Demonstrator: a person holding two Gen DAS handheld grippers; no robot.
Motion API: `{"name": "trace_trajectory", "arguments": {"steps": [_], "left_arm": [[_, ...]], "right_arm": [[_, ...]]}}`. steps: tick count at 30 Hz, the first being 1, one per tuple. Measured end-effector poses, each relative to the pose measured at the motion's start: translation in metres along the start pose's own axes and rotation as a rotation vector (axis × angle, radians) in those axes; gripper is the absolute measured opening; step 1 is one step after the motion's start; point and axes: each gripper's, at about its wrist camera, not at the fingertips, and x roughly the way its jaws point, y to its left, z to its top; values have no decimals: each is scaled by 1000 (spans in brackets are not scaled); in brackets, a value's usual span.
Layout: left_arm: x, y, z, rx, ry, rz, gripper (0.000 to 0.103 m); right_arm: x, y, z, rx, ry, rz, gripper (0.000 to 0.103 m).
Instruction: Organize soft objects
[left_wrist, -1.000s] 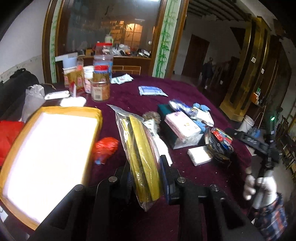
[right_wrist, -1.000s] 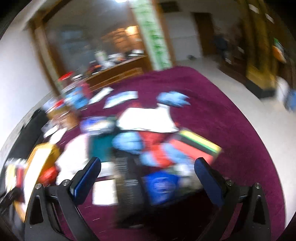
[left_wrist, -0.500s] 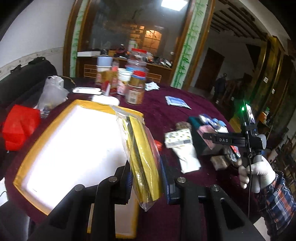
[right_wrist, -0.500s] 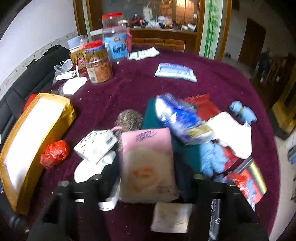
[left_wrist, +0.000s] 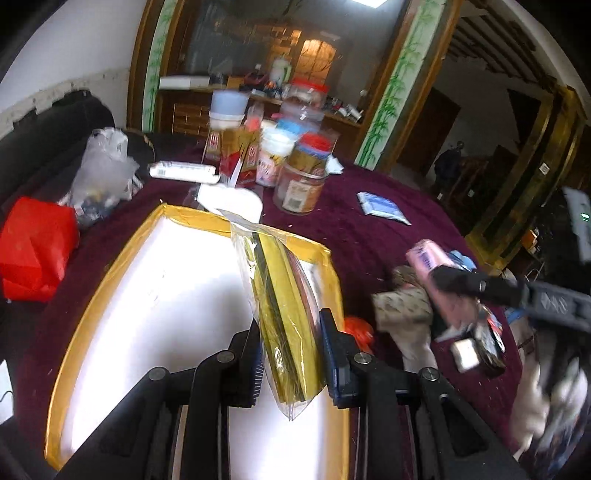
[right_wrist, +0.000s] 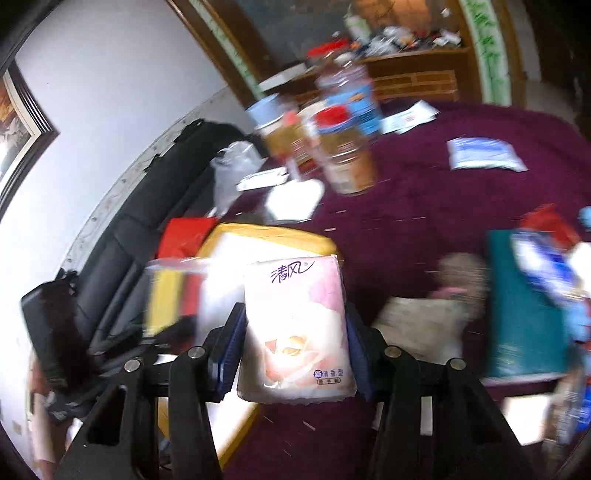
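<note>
My left gripper (left_wrist: 291, 354) is shut on a clear plastic bag of yellow cloth (left_wrist: 284, 314) and holds it upright above the white tray with a yellow rim (left_wrist: 110, 284). My right gripper (right_wrist: 291, 350) is shut on a pink tissue pack (right_wrist: 295, 325) and holds it near the tray's corner (right_wrist: 273, 232). The tissue pack also shows in the left wrist view (left_wrist: 436, 280), to the right of the tray. The yellow bag appears blurred in the right wrist view (right_wrist: 173, 295).
A maroon tablecloth (left_wrist: 369, 229) covers the table. Jars and bottles (left_wrist: 295, 166) stand at the back. A red bag (left_wrist: 33, 243) lies left of the tray. A pile of soft packs and a teal box (right_wrist: 524, 302) lies at the right. A blue-white pack (left_wrist: 382, 208) lies apart.
My right gripper has closed on the pink tissue pack, lifted it and carried it left toward the tray. My left gripper has moved the yellow bag further over the tray.
</note>
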Motion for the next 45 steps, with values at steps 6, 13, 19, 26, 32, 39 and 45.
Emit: {"name": "trace_trajectory", "arguments": {"steps": [6, 13, 19, 26, 32, 39, 45], "left_arm": [[53, 21, 17, -33, 57, 30, 28], [65, 29, 23, -64, 64, 28, 57], [50, 36, 28, -104, 32, 23, 66], [14, 14, 20, -75, -8, -3, 68], [1, -68, -8, 141, -10, -65, 75], [42, -140, -28, 278, 84, -55, 75], [78, -155, -16, 165, 157, -69, 76]], "right_arm": [[76, 15, 15, 84, 51, -16, 50], [93, 14, 21, 71, 40, -77, 60], [73, 12, 25, 34, -15, -117, 68], [-25, -25, -5, 13, -190, -176, 77], [-96, -98, -68, 56, -337, -373, 83], [-116, -188, -113, 222, -356, -463, 83], [-126, -220, -128, 330, -383, -395, 83]]}}
